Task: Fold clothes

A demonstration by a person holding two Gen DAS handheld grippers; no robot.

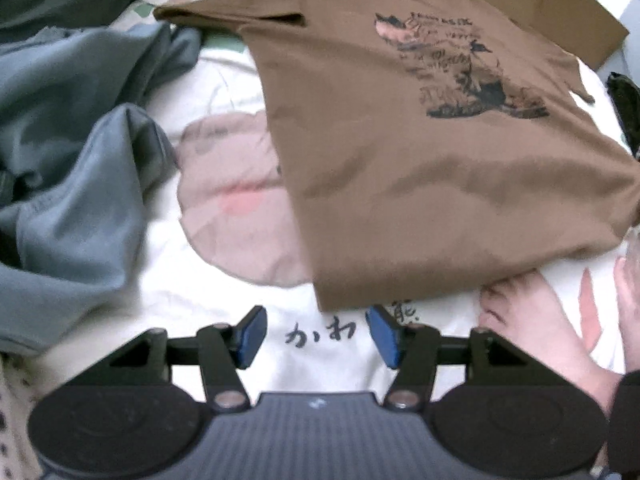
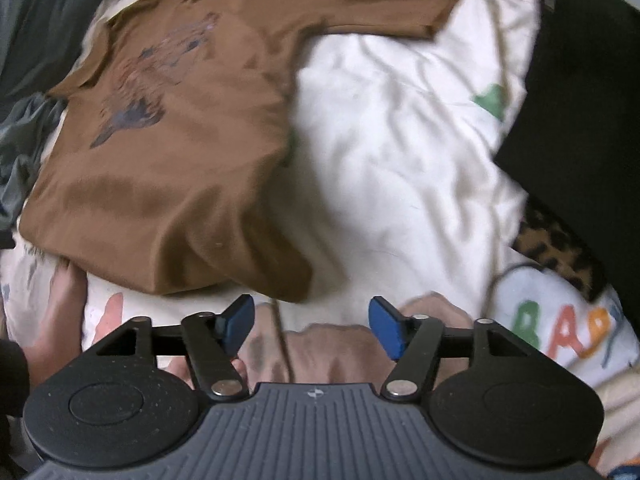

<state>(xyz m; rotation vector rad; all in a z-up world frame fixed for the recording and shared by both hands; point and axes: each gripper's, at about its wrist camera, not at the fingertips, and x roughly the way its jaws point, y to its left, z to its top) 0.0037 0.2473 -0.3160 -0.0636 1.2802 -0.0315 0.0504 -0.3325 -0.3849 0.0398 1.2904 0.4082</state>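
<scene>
Grippers, left gripper [image 1: 316,336] and right gripper [image 2: 311,326], gape empty near the brown T-shirt [image 1: 420,168]'s hem; a shallow pinch could snag the bedsheet [image 2: 392,152] beneath.

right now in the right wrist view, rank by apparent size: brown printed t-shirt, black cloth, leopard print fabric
1. brown printed t-shirt
2. black cloth, partly cut off by the frame edge
3. leopard print fabric, mostly hidden

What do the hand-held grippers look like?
Both look alike. The left hand-held gripper and the right hand-held gripper each have two blue pads on black jointed bars with silver pins. Behind sit two round black discs and a ribbed grey body with a small round mark. A dark sleeve shows at the edge.
</scene>
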